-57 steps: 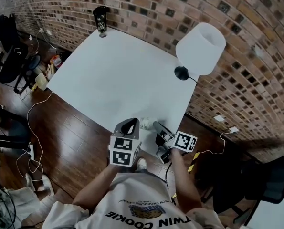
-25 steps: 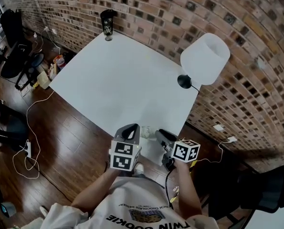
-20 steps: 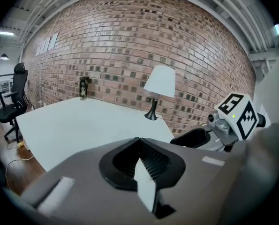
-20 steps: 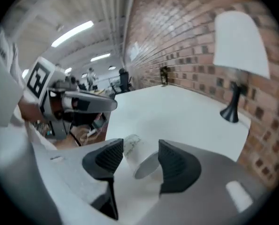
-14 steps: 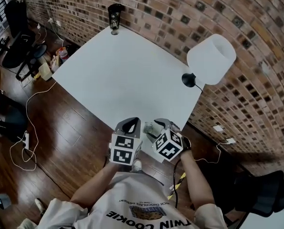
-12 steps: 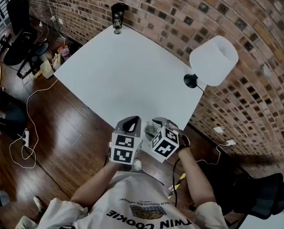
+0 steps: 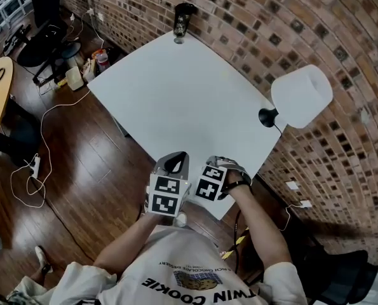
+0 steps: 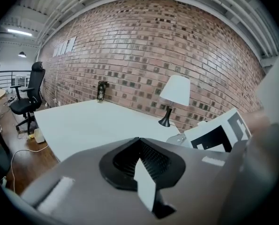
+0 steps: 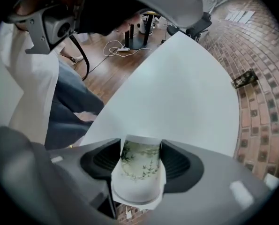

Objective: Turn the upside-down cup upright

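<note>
A white paper cup (image 9: 139, 168) with a green leaf print stands between the jaws of my right gripper (image 9: 140, 146), which points straight down at the near edge of the white table (image 9: 177, 83). The cup's wider end faces the camera and its narrower end is toward the table. The jaws are opening, and their pads flank the cup without visibly pressing it. In the head view the right gripper (image 7: 218, 165) hides the cup. My left gripper (image 7: 173, 162) hovers just to its left, jaws shut and empty (image 8: 139, 142).
A white-shaded lamp (image 7: 301, 96) on a black base stands at the table's right corner. A dark tumbler (image 7: 182, 19) sits at the far corner by the brick wall. Wooden floor with cables, bags and an office chair (image 8: 26, 100) lies to the left.
My right gripper has rolled over, so its marker cube faces another way, and has moved down and left, next to the left gripper. The cup, visible before, is now hidden beneath it.
</note>
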A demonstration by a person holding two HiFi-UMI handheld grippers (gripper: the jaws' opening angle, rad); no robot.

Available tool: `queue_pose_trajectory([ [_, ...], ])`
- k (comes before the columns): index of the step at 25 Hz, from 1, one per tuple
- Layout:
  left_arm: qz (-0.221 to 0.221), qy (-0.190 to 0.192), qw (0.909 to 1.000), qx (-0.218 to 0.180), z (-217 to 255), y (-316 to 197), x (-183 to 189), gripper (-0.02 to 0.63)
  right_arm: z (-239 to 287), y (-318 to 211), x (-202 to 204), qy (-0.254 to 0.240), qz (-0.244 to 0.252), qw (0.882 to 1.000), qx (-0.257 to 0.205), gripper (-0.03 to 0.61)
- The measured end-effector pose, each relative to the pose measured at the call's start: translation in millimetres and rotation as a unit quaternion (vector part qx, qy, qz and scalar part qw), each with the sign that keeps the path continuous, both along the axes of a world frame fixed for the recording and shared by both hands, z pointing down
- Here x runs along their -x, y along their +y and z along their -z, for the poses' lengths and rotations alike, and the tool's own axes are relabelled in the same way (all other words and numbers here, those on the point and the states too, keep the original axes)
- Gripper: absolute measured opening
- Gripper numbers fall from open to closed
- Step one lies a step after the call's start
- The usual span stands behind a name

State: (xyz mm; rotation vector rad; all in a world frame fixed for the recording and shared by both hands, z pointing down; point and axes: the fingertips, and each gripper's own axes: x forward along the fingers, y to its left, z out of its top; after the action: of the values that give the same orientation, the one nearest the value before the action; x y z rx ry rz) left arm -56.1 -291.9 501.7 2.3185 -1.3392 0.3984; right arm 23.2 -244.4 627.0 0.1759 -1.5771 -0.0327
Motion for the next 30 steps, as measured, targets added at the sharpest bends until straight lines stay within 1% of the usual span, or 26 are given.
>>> queue_pose_trajectory([
  [2,0.004,0.0,1.0,0.0,0,-1,4,0.002,-1,-4,-1,0.004,-0.005,1.0,-0.01,0.259],
  [4,0.005,-0.001,1.0,0.0,0,-2,5,0.002,2,-9,-2,-0.004,-0.016,0.999,-0.027,0.259],
  [6,0.002,-0.002,1.0,0.0,0,-1,3,0.002,9,-11,-3,-0.026,-0.032,0.998,-0.037,0.259],
  [8,-0.002,-0.003,1.0,0.001,-1,-1,-1,0.002,18,-14,-2,-0.066,-0.06,0.995,-0.044,0.259],
  [10,-0.01,-0.005,0.9999,0.001,-1,-1,-7,0.002,29,-18,-4,-0.116,-0.1,0.987,-0.053,0.259],
  [11,-0.016,-0.006,0.9999,0.001,-2,0,-12,0.002,36,-20,-6,-0.142,-0.123,0.981,-0.057,0.259],
  [13,-0.027,-0.008,0.9996,0.0,-2,1,-21,0.002,47,-23,-12,-0.192,-0.167,0.965,-0.069,0.259],
  [15,-0.035,-0.01,0.9993,0.0,-2,2,-28,0.002,56,-26,-18,-0.243,-0.206,0.944,-0.088,0.259],
  [17,-0.043,-0.015,0.9989,0.0,-2,2,-35,0.002,61,-29,-24,-0.3,-0.245,0.916,-0.107,0.259],
  [18,-0.048,-0.017,0.9987,0.0,-2,3,-39,0.002,64,-32,-28,-0.33,-0.267,0.898,-0.116,0.259],
  [21,-0.063,-0.024,0.9977,-0.001,-1,5,-51,0.002,71,-37,-41,-0.418,-0.323,0.837,-0.143,0.259],
  [22,-0.067,-0.025,0.9974,-0.001,-1,7,-54,0.002,73,-38,-44,-0.438,-0.334,0.82,-0.156,0.259],
  [23,-0.07,-0.027,0.9972,0.0,-1,8,-57,0.002,74,-38,-47,-0.453,-0.341,0.806,-0.171,0.259],
  [25,-0.073,-0.031,0.9968,0.001,-1,10,-60,0.002,74,-39,-52,-0.471,-0.351,0.784,-0.2,0.259],
  [28,-0.077,-0.039,0.9963,0.0,-1,14,-65,0.002,72,-37,-59,-0.485,-0.366,0.758,-0.237,0.259],
  [30,-0.079,-0.045,0.9959,-0.004,0,16,-69,0.002,71,-35,-63,-0.493,-0.376,0.742,-0.255,0.259],
])
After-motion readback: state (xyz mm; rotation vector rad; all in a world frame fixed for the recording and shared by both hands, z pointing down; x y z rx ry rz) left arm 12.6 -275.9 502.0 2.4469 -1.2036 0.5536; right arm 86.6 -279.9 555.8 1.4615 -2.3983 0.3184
